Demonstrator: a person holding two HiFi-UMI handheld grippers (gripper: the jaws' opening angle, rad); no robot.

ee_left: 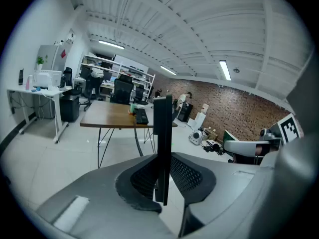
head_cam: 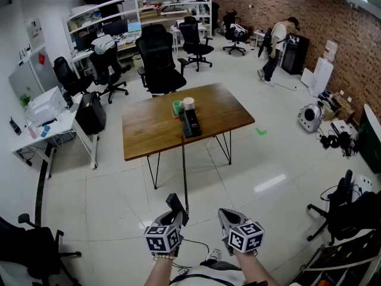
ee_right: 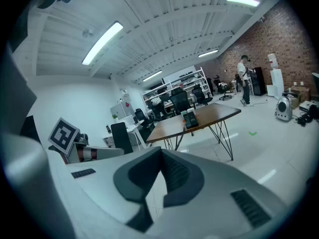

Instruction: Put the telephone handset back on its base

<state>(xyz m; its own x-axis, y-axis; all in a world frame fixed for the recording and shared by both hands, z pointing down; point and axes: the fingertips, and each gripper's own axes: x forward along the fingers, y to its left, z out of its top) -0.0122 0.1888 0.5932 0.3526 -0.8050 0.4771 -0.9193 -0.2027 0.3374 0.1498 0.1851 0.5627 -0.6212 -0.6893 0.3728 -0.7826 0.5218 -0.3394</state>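
I stand on the tiled floor well short of a wooden table (head_cam: 155, 130). A black telephone base (head_cam: 190, 124) lies on the table near its middle; it also shows as the base (ee_left: 141, 116) and the base (ee_right: 190, 118). My left gripper (head_cam: 177, 212) is shut on the black handset (head_cam: 176, 205), which stands upright as a flat bar (ee_left: 162, 133) between the jaws. A dark cord (head_cam: 184, 165) runs taut from the handset up to the base. My right gripper (head_cam: 227, 220) hangs beside the left one, shut with nothing between its jaws (ee_right: 161, 171).
A green cup (head_cam: 177, 107) and a white cup (head_cam: 189, 103) stand just behind the base. Black office chairs (head_cam: 158, 58) are beyond the table, a white desk (head_cam: 47, 124) at left. A person (head_cam: 277, 40) stands far right by the brick wall, and another chair (head_cam: 345, 207) is near right.
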